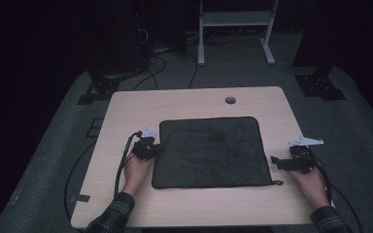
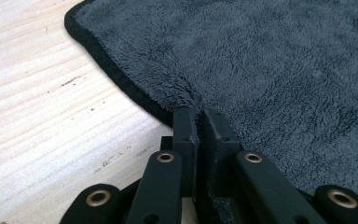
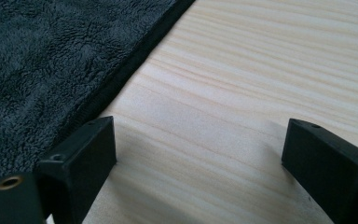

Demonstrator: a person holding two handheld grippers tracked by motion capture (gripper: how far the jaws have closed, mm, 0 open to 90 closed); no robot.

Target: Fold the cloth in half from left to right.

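Observation:
A dark grey fleece cloth (image 1: 211, 150) lies flat in the middle of the wooden table (image 1: 126, 109). My left gripper (image 1: 151, 148) is at the cloth's left edge. In the left gripper view its jaws are pressed together on a pinch of the cloth (image 2: 261, 65) at the black hem, gripper (image 2: 200, 122). My right gripper (image 1: 278, 162) rests on the table just right of the cloth's right edge. In the right gripper view the gripper (image 3: 198, 151) has its jaws wide apart over bare wood, with the cloth's hem (image 3: 121, 77) beside the left jaw.
A round cable hole (image 1: 230, 100) sits near the table's far edge. A small loop tag (image 1: 277, 183) sticks out at the cloth's near right corner. Cables trail from both grippers off the table sides. A white frame (image 1: 235, 29) stands on the floor beyond.

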